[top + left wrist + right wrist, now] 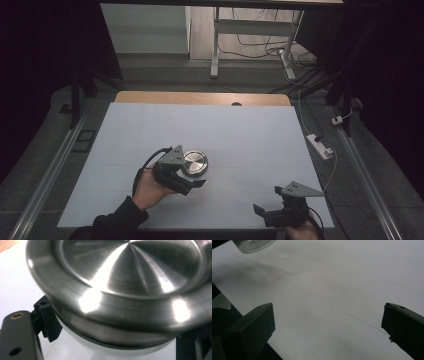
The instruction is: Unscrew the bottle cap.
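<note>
Left hand-held gripper (192, 176) pinched the steel lid (194, 163) by its rim, prob. to lift it off the worktop (250, 130). Right hand-held gripper (267, 200), well apart from lid, sat w/ jaws spread, nothing between.

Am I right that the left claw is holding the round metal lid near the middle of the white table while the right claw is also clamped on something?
Not quite: the right claw is open with nothing between its jaws, as the right gripper view shows. The left claw does hold the round metal lid near the middle of the white table.

No legible text, label, brand, number or sign on any surface in the three views.
</note>
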Demonstrator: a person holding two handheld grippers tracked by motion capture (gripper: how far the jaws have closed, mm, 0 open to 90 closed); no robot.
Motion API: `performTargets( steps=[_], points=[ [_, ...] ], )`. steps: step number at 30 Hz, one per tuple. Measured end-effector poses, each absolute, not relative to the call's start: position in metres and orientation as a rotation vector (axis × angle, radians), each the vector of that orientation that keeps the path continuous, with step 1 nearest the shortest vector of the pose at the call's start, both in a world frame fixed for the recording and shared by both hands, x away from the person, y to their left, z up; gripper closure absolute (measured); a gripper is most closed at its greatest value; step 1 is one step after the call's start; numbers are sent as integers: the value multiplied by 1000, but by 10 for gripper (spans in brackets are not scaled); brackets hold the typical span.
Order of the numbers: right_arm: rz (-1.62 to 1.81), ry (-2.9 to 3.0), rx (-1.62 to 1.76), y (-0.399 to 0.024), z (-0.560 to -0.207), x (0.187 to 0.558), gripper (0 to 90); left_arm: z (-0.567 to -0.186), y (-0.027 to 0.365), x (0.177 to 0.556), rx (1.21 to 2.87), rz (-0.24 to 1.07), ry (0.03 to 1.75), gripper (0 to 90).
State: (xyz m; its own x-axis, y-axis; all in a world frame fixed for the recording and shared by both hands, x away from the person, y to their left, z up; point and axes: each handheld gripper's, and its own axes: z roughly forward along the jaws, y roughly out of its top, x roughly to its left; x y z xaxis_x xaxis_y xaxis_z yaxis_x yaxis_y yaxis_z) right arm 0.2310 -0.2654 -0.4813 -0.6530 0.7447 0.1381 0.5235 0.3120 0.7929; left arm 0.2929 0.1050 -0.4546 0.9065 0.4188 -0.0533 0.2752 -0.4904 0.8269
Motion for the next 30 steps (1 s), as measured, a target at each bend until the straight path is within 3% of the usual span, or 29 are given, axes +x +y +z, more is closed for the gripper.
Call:
performTargets(
  steps=[30],
  points=[
    [1425, 2499, 799, -185, -439, 255, 0, -463, 103, 290, 2122, 172, 489, 152]
  ],
)
